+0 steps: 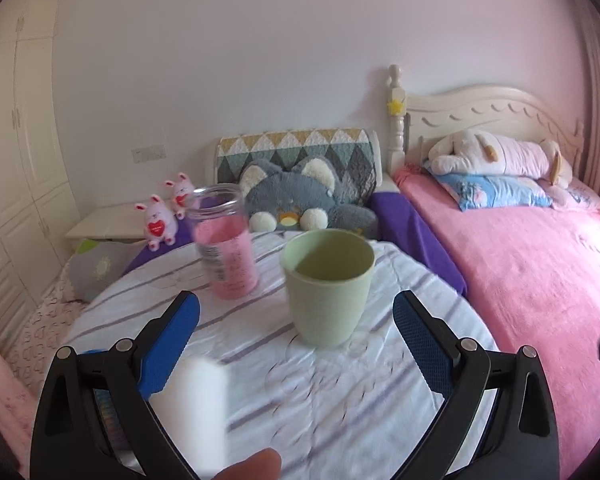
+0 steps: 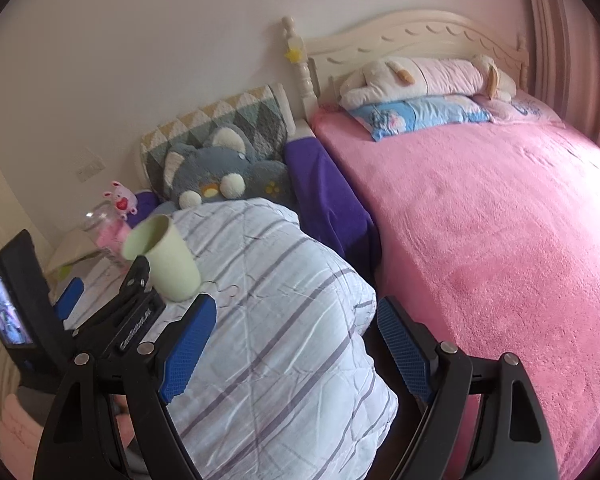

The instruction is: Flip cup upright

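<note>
Green cup upright on striped white quilt, mouth up, long axis vertical with slight lean. Stands just right of pink-labelled clear jar. Left gripper spread wide, just short of cup, not touching. Right gripper spread, empty, over quilt edge beside pink bed.

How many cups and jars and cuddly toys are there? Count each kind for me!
Cups: 1, the pale green plastic cup, upright on the striped quilt.
Jars: 1, the clear jar with pink label.
Cuddly toys: 4, two small pink bunnies, the grey cat plush, the long cream dog plush.
Total: 6.
</note>
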Demonstrator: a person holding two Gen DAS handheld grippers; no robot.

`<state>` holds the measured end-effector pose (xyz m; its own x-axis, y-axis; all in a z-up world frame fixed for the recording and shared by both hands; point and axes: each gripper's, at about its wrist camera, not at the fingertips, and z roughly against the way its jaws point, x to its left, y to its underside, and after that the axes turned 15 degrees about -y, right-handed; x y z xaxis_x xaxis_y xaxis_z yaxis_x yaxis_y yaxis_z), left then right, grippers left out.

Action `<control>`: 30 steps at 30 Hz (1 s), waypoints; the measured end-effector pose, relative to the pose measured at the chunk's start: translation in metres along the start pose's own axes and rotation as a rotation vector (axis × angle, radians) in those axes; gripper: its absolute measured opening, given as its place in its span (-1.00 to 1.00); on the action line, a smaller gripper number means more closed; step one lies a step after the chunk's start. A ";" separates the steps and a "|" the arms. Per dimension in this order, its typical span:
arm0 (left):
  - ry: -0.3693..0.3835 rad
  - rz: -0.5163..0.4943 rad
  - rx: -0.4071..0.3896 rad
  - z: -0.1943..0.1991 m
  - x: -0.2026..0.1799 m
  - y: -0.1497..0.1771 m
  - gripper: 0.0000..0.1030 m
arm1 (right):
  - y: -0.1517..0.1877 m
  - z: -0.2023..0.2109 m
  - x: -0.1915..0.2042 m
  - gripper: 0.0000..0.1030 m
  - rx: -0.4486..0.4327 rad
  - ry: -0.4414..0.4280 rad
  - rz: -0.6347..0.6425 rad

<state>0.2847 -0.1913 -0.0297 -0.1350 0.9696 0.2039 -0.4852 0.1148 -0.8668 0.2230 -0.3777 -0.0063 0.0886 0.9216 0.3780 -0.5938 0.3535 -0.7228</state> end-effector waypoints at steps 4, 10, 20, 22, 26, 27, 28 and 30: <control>-0.025 -0.022 0.024 0.040 0.032 0.005 0.99 | 0.011 0.022 0.022 0.63 -0.029 -0.024 0.040; -0.062 -0.020 0.037 0.093 0.091 0.019 0.99 | 0.038 0.053 0.062 0.63 -0.047 -0.046 0.100; -0.095 0.013 -0.008 0.171 0.178 0.046 0.99 | 0.094 0.102 0.133 0.63 -0.108 -0.042 0.205; -0.101 0.020 -0.031 0.187 0.192 0.056 0.99 | 0.109 0.111 0.144 0.63 -0.131 -0.042 0.224; -0.114 0.043 -0.045 0.207 0.211 0.071 0.99 | 0.135 0.121 0.161 0.63 -0.134 -0.048 0.265; -0.113 0.055 -0.048 0.213 0.216 0.078 0.99 | 0.142 0.126 0.164 0.63 -0.139 -0.049 0.274; -0.113 0.061 -0.047 0.217 0.220 0.082 0.99 | 0.147 0.128 0.166 0.63 -0.141 -0.048 0.280; -0.119 0.072 -0.049 0.225 0.226 0.091 0.99 | 0.157 0.134 0.170 0.63 -0.145 -0.050 0.297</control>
<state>0.0159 -0.0100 0.0395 -0.2711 0.9435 0.1905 -0.4282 0.0590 -0.9018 0.0376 -0.1869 0.0216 -0.1126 0.9800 0.1639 -0.4672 0.0934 -0.8792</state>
